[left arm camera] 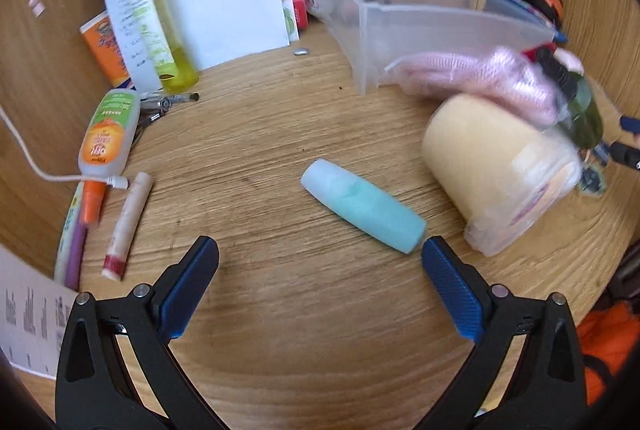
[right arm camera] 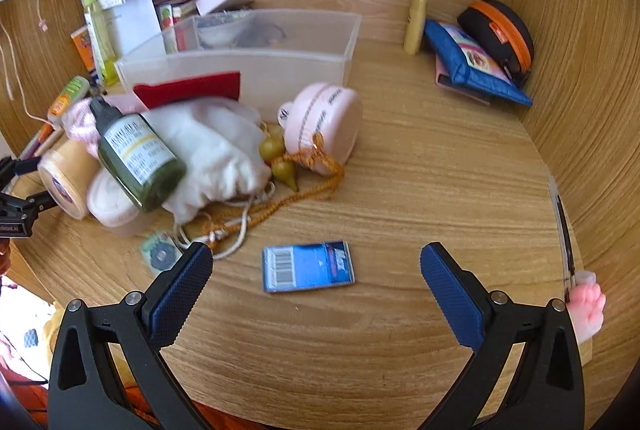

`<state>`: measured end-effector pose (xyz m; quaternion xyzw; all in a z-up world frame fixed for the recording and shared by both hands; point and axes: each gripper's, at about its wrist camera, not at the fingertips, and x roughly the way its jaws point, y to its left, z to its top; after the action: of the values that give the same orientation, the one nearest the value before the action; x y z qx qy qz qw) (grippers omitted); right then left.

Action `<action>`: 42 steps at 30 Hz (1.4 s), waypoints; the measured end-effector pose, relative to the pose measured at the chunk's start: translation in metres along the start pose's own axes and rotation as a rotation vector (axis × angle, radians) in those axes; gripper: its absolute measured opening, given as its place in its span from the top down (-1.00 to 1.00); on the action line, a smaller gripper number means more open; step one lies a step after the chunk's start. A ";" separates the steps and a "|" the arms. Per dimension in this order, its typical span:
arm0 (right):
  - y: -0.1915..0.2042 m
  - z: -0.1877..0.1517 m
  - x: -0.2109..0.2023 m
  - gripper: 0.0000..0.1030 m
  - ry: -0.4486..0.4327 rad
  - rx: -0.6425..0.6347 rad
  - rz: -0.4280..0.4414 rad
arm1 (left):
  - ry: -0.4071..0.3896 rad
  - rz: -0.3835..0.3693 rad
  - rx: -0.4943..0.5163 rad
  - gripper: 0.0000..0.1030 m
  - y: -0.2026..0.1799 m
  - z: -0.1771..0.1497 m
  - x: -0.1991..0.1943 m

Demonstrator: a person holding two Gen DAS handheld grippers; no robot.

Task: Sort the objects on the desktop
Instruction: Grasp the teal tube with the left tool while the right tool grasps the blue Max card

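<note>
My left gripper (left arm camera: pixel 319 255) hangs open over the wooden desk, nothing between its blue pads. A teal tube (left arm camera: pixel 362 204) lies just beyond it, its near end close to the right fingertip (left arm camera: pixel 438 254). A clear plastic bin (left arm camera: pixel 420 26) stands behind. My right gripper (right arm camera: pixel 316 258) is open too, and a small blue card pack (right arm camera: pixel 308 267) lies flat on the desk between its fingertips, untouched. Beyond it sit a dark green bottle (right arm camera: pixel 138 160), a white cloth pouch (right arm camera: pixel 216 150), a pink round case (right arm camera: pixel 324 118) and the clear bin (right arm camera: pixel 256 62).
Left side holds a yellow-green spray bottle (left arm camera: pixel 160 30), papers (left arm camera: pixel 224 2), an orange-capped tube (left arm camera: pixel 106 134), a lip balm stick (left arm camera: pixel 128 226) and a cable (left arm camera: pixel 24 150). A cream jar (left arm camera: pixel 492 166) lies at right. A blue pouch (right arm camera: pixel 472 66) and black-orange case (right arm camera: pixel 504 34) fill the back corner. Wooden walls enclose the desk.
</note>
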<state>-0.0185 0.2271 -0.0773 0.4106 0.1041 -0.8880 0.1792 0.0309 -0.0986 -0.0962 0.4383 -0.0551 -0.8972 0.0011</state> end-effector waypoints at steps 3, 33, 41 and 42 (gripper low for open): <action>-0.003 -0.001 0.002 -0.99 0.025 0.004 -0.019 | 0.003 -0.004 0.026 -1.00 0.000 0.004 0.003; 0.014 0.002 0.005 0.14 0.061 0.010 0.014 | -0.002 -0.013 -0.094 -0.42 0.020 0.021 0.012; 0.001 0.001 -0.004 -0.28 0.051 0.046 0.006 | -0.098 -0.008 -0.153 -0.42 0.028 0.031 -0.022; -0.001 0.000 -0.003 -0.28 0.060 0.052 0.014 | -0.112 -0.006 -0.156 -0.42 0.027 0.033 -0.026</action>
<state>-0.0175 0.2289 -0.0749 0.4424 0.0832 -0.8763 0.1714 0.0200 -0.1213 -0.0526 0.3863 0.0164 -0.9218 0.0293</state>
